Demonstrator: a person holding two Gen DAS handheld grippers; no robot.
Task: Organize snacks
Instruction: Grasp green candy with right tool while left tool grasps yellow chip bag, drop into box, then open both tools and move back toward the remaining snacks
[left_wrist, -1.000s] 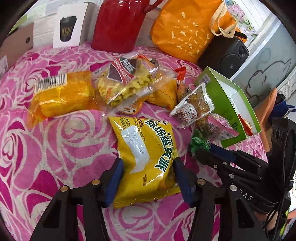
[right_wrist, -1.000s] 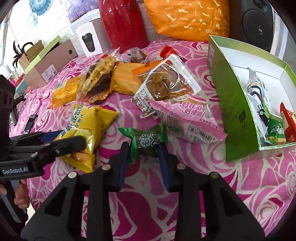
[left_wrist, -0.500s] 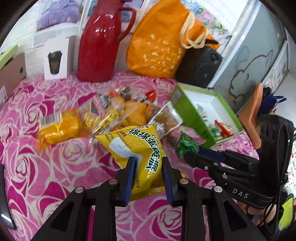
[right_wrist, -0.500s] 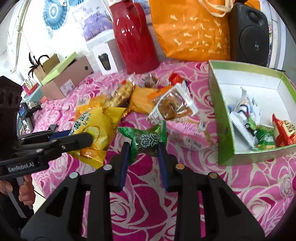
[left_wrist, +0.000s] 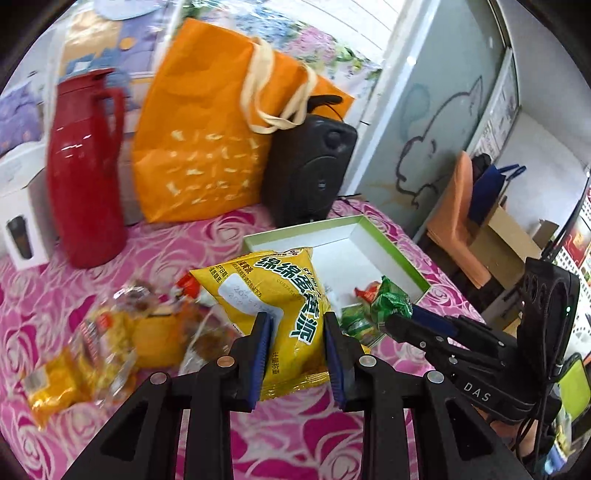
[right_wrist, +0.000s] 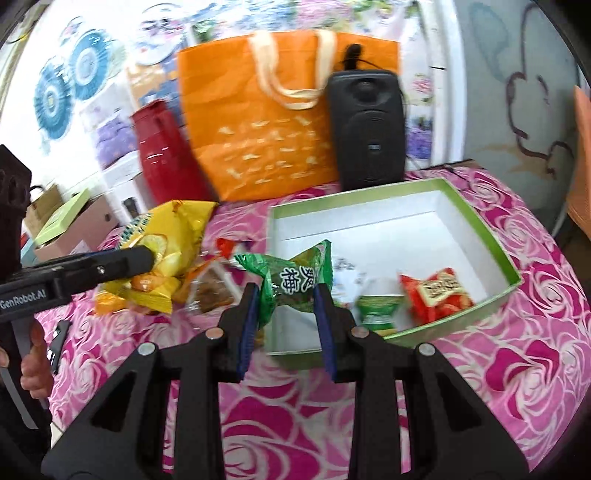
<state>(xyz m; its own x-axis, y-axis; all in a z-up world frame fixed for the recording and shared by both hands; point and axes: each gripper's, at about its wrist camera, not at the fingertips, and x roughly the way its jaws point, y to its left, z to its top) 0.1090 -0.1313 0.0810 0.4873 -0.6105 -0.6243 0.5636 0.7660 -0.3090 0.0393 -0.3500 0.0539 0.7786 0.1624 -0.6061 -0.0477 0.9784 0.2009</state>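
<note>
- Change since a second ago: both packets are off the cloth. Earlier the yellow snack bag (left_wrist: 284, 314) lay flat between spread left fingers, and the green candy packet (right_wrist: 295, 282) lay on the cloth between the right ones; now both are lifted and carried toward the green box (right_wrist: 491, 240).
- Meaning: pick-up appears done for both; judged step is transport, with release into the box next. Not yet dropped.
- Left gripper (left_wrist: 297, 347): jaws pinching the lower half of the yellow bag, which stands upright at centre frame of the left wrist view, in front of the box's near-left corner.
- Right gripper (right_wrist: 284, 328): jaws clamped on the green packet, centre frame of the right wrist view, hovering at the box's lower-left edge.
- Box already holds a red packet (right_wrist: 437, 295) and a small green packet (right_wrist: 376, 310), lower right inside.
- Remaining snacks (left_wrist: 110, 332) sit blurred at lower left of the left wrist view, on the pink rose cloth (right_wrist: 517, 369).
- Pose: both grippers point forward and slightly down, side by side, right one nearer the box; a hand (right_wrist: 33, 362) grips the left handle at far left.
- Backdrop: red jug (left_wrist: 85, 166), orange bag (left_wrist: 207, 147), black speaker (right_wrist: 365, 129) along top.
</note>
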